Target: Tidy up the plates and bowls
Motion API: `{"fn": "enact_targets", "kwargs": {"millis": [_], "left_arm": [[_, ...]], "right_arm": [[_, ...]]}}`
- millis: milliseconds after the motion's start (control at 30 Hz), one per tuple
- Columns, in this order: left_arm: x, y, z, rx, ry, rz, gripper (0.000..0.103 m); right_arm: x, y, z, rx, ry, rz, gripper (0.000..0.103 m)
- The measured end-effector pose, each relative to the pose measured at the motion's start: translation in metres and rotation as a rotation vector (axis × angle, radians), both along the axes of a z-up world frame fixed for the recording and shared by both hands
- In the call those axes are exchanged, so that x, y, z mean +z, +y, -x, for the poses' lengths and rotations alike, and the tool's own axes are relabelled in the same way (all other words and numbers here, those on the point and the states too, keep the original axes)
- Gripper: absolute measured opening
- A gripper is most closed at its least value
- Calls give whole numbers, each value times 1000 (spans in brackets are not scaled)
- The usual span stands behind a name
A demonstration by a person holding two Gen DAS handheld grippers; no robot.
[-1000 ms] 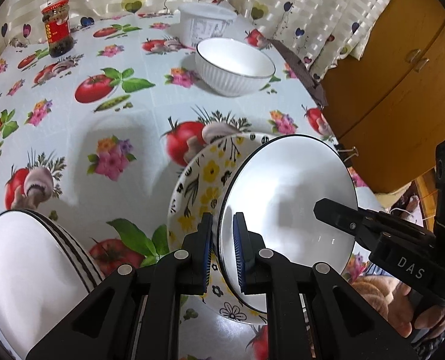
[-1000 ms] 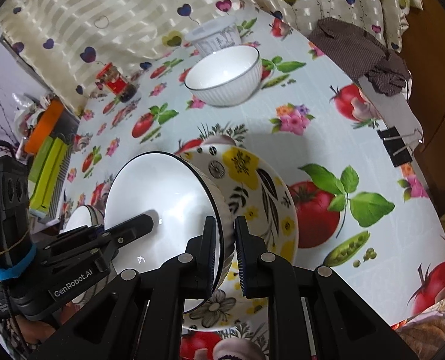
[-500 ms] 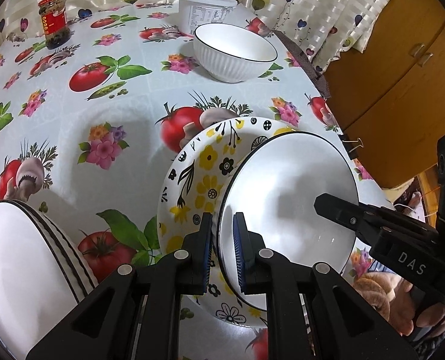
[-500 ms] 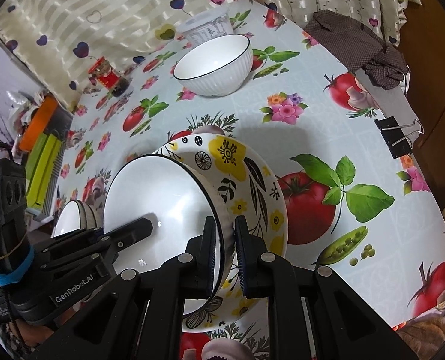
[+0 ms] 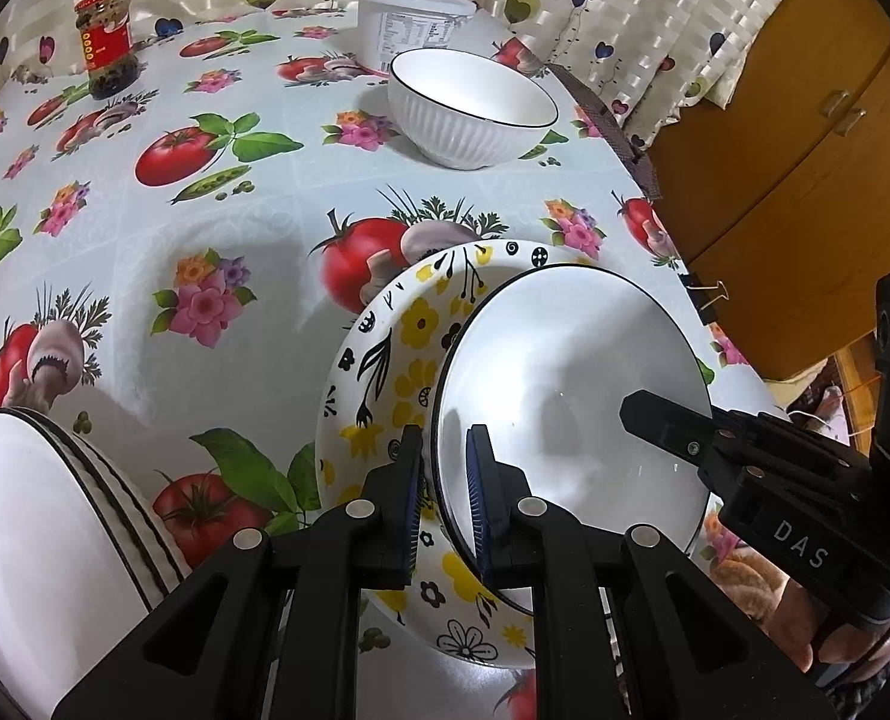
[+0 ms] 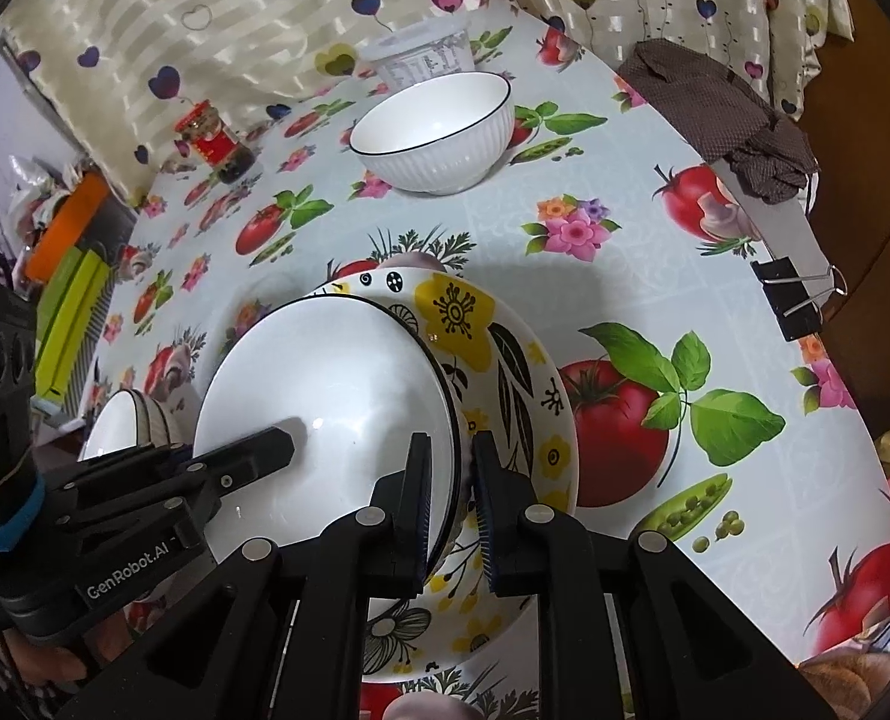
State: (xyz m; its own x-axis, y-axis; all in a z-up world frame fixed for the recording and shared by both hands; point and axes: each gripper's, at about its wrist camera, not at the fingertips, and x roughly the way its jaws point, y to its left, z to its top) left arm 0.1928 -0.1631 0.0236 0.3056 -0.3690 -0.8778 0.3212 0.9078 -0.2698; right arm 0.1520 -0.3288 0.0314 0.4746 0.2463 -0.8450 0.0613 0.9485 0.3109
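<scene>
In the left wrist view, open tablecloth [image 5: 252, 252] fills the middle and left of the frame. The ribbed white bowl [image 5: 475, 114], plastic tub [image 5: 411, 24] and jar [image 5: 105, 39] crowd the top, near the curtain. A striped plate stack [image 5: 42, 540] blocks the lower left. The flowered plate [image 5: 384, 372] and the white bowl [image 5: 571, 396] on it fill the lower centre, with the right gripper [image 5: 643, 411] reaching in from the right.

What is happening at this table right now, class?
A person holds a gripper in each hand, and both are clamped on opposite sides of the rim of one white bowl. The left gripper and right gripper hold it over a flowered plate on the table. Another white ribbed bowl sits farther back, and more white dishes wait at the left.
</scene>
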Motion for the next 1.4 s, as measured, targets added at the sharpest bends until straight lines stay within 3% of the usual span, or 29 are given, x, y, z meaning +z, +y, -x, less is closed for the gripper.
{"fn": "enact_targets", "kwargs": {"millis": [300,467,800,1267,1400], "left_arm": [[0,0,-4,-3,-6,1,16],[3,2,-6,-12,-21,11,16],[37,16,-17,-18,-109,76,16],[47,15,-100,22,-132,71,17],[39,8,-128,20,-112,63,17]], "right_arm": [[2,-3,-1,-6,-9,-13,17],[2,-4,-1,-3,-16,-25,30],[38,-25,-1,-37,-149,-32,40],[58,-50,-68,-79,-210,47,41],[53,-57,-95,-82,-201,44,58]]}}
